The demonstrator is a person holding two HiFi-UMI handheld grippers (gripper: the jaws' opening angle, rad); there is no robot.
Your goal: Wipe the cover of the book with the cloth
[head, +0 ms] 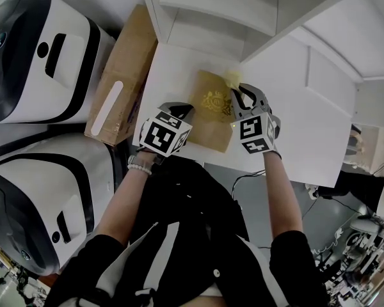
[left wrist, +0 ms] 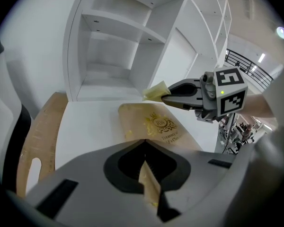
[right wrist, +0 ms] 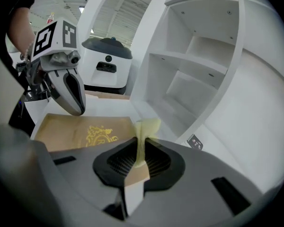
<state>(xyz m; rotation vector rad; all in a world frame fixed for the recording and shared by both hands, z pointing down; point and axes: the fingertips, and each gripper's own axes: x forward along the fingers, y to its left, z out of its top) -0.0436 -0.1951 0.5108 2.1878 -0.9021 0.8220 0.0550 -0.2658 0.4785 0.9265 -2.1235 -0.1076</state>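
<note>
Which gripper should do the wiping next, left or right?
Right, probably. The right gripper is shut on the yellow cloth, at the far edge of the book. The left gripper pinches its near edge, steadying it.

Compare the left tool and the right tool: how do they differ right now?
The left tool is clamped on the tan book's near edge; the right tool is clamped on a yellow cloth. The left tool sits at the book's near side, while the right tool is at its far corner, by the white shelf. Both are shut and at the book.
</note>
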